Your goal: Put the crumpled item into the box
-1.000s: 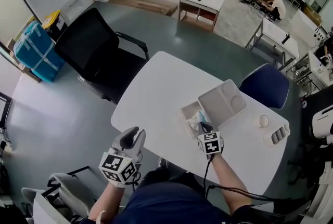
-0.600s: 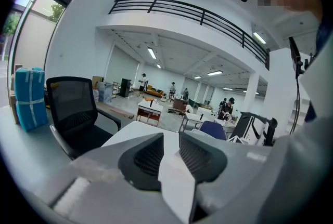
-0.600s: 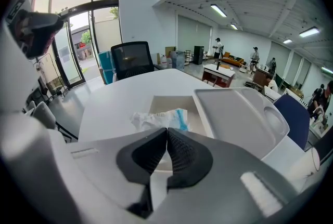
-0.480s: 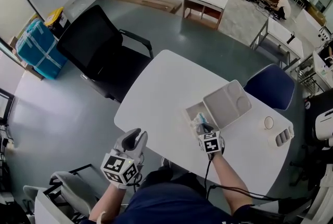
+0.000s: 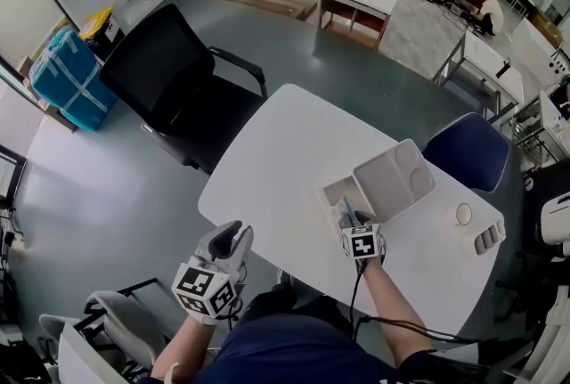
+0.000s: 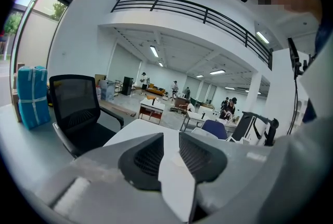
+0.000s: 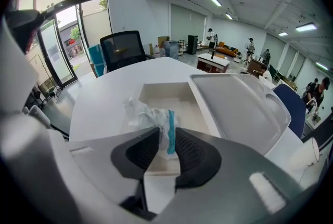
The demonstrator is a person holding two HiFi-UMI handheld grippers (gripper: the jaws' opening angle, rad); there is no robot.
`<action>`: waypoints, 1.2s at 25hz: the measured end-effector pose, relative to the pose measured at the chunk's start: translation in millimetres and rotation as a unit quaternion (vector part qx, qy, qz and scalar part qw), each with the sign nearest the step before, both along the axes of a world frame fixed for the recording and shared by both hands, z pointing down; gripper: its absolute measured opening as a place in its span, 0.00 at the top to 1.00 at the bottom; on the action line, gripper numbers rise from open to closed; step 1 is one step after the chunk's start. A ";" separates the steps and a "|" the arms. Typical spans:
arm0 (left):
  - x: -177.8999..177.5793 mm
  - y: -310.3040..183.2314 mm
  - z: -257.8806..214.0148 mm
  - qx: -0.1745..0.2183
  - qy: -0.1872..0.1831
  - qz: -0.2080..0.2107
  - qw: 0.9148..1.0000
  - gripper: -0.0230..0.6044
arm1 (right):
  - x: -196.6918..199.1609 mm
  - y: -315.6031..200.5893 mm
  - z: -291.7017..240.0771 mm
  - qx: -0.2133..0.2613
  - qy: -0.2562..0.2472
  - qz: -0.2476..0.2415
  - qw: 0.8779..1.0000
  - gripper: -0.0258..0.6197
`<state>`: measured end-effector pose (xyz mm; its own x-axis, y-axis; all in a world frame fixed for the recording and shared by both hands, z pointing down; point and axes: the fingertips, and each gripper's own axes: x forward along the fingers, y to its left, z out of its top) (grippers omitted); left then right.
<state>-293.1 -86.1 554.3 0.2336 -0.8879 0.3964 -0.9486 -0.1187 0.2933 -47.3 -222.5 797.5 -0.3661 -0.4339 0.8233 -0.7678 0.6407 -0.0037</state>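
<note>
White table (image 5: pixel 285 142), seen from my head cam. My right gripper (image 7: pixel 167 149) is over the near end of the open box (image 7: pixel 174 94). Its jaws are opening, w/ the crumpled item (image 7: pixel 147 115) between the tips. The item is a wad of white wrap w/ 1 teal strip. As far as the right gripper view shows, the pads stand just off it on both sides, so nothing is clamped. The wad sits at the box's near-left corner and partly covers the near rim. I can't tell whether it rests on the box floor.

The lid (image 7: pixel 237 106) lies open against the box's right side, hollow face up.

My left gripper (image 5: pixel 229 237) hangs off the table's near edge, over the floor and well apart from the box. Its 2 jaws are a narrow gap apart w/ nothing between them; only tabletop shows thru the gap.

A black office chair (image 5: pixel 165 75) stands at the table's far-left side and a blue chair (image 5: pixel 468 151) at its far-right corner. 1 small round object (image 5: pixel 463 214) sits near the table's right end. A blue wrapped bundle (image 5: pixel 67 75) stands by the wall, beyond the black chair. In the bkgd there are more desks and a person (image 5: pixel 489 10) at 1 of them.
</note>
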 end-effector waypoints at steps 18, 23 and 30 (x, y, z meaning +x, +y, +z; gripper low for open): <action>65.2 -28.7 -17.3 0.025 0.008 0.060 0.998 0.80 | 22.9 10.5 -103.2 0.058 -0.114 0.026 0.991 0.62; 95.6 -33.2 -25.5 0.036 0.009 0.082 0.996 0.80 | 48.7 11.9 -143.1 0.092 -0.139 0.039 0.985 0.62; 144.3 -42.5 -42.2 0.061 0.009 0.118 0.991 0.80 | 91.8 22.0 -203.9 0.162 -0.162 0.041 0.972 0.63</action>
